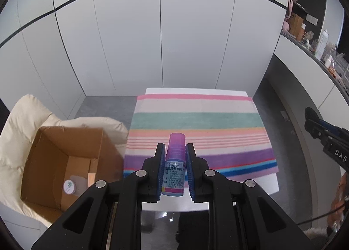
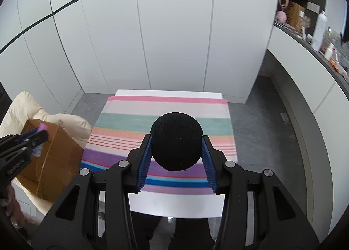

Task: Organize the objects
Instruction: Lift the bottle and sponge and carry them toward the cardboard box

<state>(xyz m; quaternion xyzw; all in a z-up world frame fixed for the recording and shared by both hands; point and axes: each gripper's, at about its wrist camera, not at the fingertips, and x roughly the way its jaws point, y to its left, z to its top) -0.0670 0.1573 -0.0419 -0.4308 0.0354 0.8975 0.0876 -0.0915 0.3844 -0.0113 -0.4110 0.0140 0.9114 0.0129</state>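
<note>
White cabinets behind a table [image 1: 218, 204] with striped towel [image 1: 196, 119]: left hand-held gripper [image 1: 174, 151] pinching a bottle [image 1: 174, 167] should swing left over the box [image 1: 54, 162] before release, while right hand-held gripper [image 2: 176, 147] pinching a foam ball [image 2: 176, 141] waits clear.

A small white table [image 1: 257, 191] is seen standing on the grey floor [image 1: 104, 106] before white cabinet doors. It is being covered over most of its top by a striped towel [image 1: 196, 119], which is lying flat, with bare white margin left showing at the near edge. Just beside the table's left side, a cardboard box [image 1: 65, 147] is being carried by a cream cushioned seat [image 1: 19, 119].
</note>
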